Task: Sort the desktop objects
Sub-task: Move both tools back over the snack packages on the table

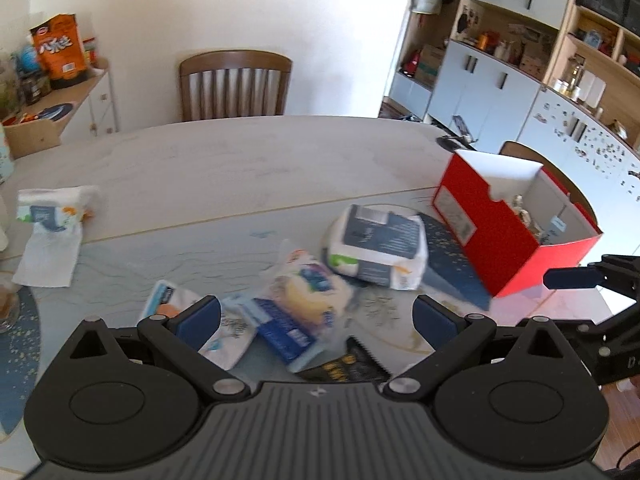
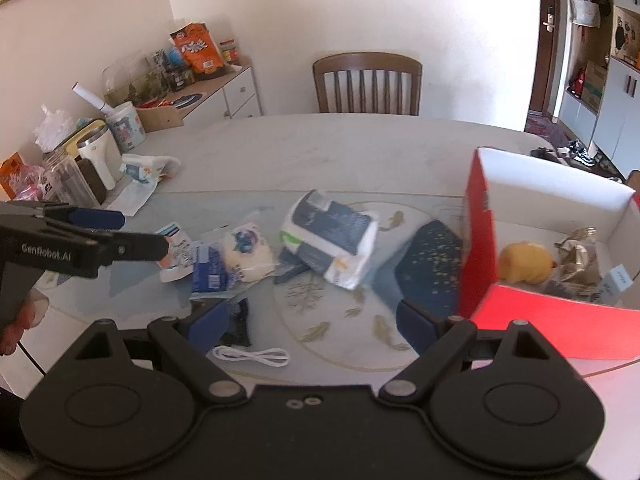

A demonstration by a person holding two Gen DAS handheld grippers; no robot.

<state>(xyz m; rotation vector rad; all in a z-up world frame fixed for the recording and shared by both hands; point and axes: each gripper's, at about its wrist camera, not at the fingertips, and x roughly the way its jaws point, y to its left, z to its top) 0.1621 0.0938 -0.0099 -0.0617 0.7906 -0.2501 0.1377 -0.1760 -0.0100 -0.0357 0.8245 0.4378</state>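
We were between picks, by our reading: both grippers hung above the clutter with nothing in them. The left gripper (image 1: 316, 312) had its jaws spread wide over the snack bag (image 1: 308, 292) at lower centre of the left view, and the right gripper (image 2: 314, 320) was likewise spread, over bare mat near the white cable (image 2: 252, 356) at lower centre of its view.

The red box (image 2: 476, 240) stood at the right of both views, open, already holding one yellow toy (image 2: 524, 260) and some crumpled foil beside it.

Still out on the table (image 1: 240, 160) we counted one tissue pack (image 1: 380, 244), one snack bag, one blue packet (image 1: 280, 328), one white pouch (image 1: 168, 300), one black sachet (image 1: 348, 364), one cable, and one dark blue pad (image 2: 432, 264) just beside the box. A second tissue pack (image 1: 52, 208) lay apart at the left.

The next move likely called for lowering the left gripper squarely onto the snack bag and closing on its crinkled top.
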